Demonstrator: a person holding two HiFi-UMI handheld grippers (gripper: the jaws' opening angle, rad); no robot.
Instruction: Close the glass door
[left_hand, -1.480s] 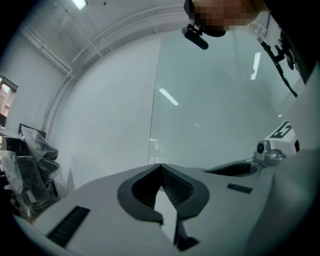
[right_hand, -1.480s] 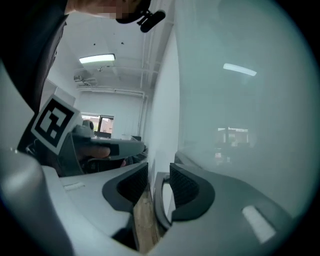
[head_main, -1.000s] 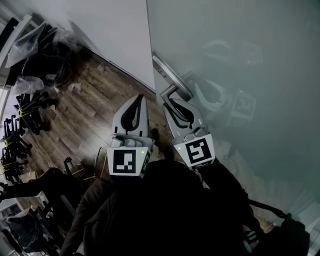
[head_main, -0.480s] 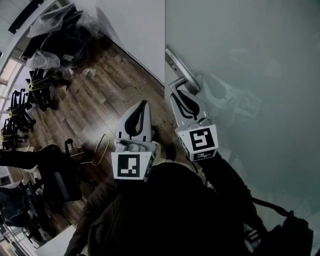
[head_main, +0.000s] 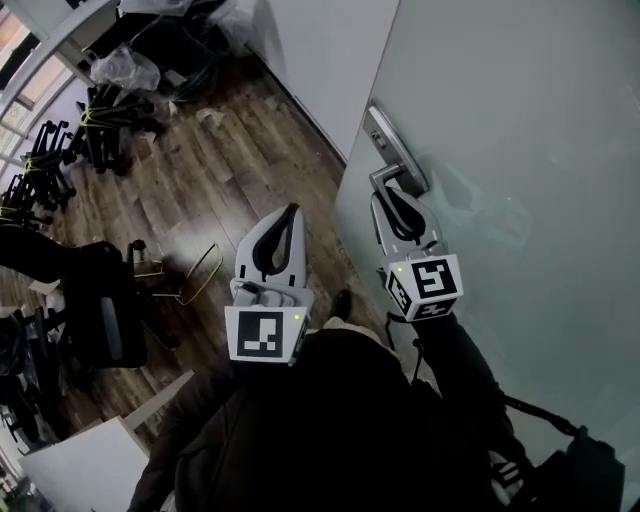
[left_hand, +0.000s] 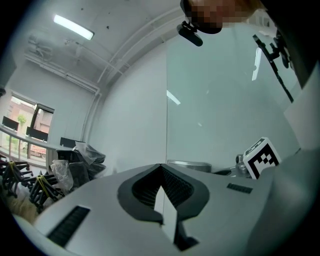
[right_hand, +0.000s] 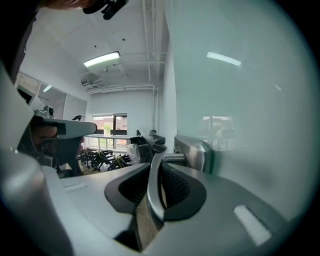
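Lever of door handle pinched between fingers of right gripper, giving firm hold to swing glass door, which stands at person's right. Left gripper hangs over wooden floor, fingers pressed together on nothing (not needed here, I judge).

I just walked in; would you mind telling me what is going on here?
A person holds a gripper in each hand. The right gripper is clamped on the metal lever handle of the frosted glass door. The left gripper is shut, empty, hanging over the wooden floor. Whether the door is fully closed cannot be told.
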